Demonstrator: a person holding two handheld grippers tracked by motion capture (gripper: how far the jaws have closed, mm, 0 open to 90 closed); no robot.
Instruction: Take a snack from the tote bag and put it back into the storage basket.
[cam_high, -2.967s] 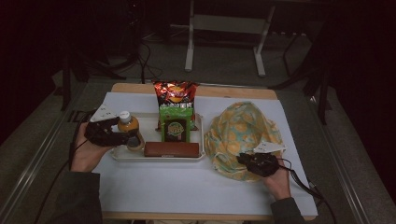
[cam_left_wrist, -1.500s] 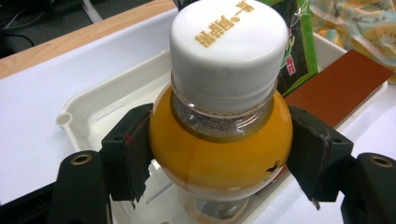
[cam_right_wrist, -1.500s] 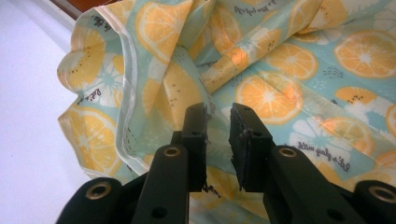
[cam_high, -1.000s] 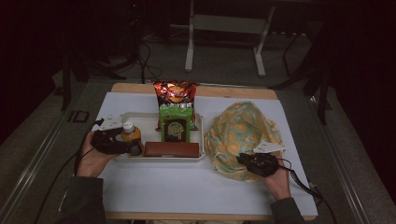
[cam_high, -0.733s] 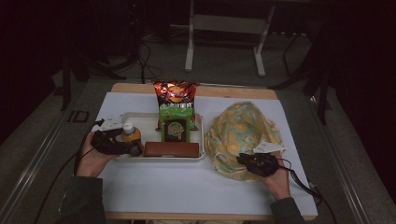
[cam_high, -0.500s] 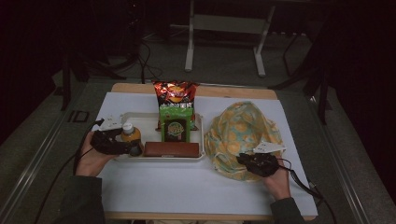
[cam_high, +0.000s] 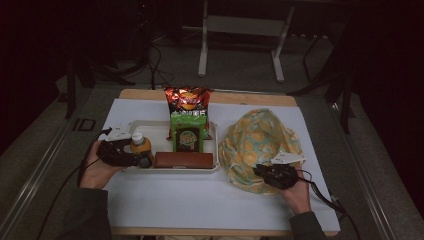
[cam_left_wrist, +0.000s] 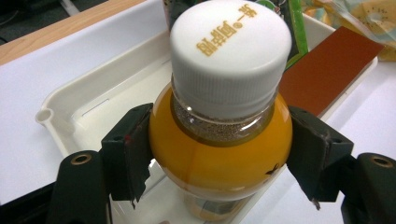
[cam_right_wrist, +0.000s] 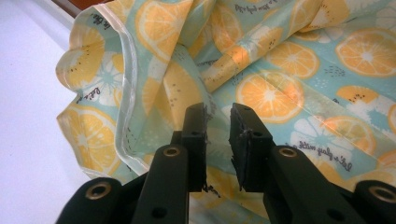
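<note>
A: Start at the left. What was the left gripper doing?

B: Its jaws sat against both sides of the orange drink bottle, just under the white cap. I took it as gripping the bottle. The bottle stood upright in the white tray, at about nine o'clock of the tray's middle.

A: So which step was in hand?

B: The pick-up, by my judgement. The bottle looked low in the tray, and I couldn't tell whether it had left the floor. The next move would call for a straight lift clear of the tray wall, keeping the bottle upright, then a carry toward three o'clock, where the fruit-print bag lay.

A: What else was in the tray?

B: A brown flat box at six o'clock, a green packet standing at the middle, and a red crisp bag at twelve o'clock, past the far rim.

A: And the right gripper?

B: Its jaws stood narrow, with a fold of the bag's cloth between them. It seemed pinched, though I couldn't be sure the pads pressed it. It was at the bag's six o'clock edge.

A: Any change from the earlier frames?

B: Three seconds earlier the left gripper and bottle were higher and nearer ten o'clock of the tray. By this moment they had come down toward eight o'clock. The right gripper and bag had not moved.
</note>
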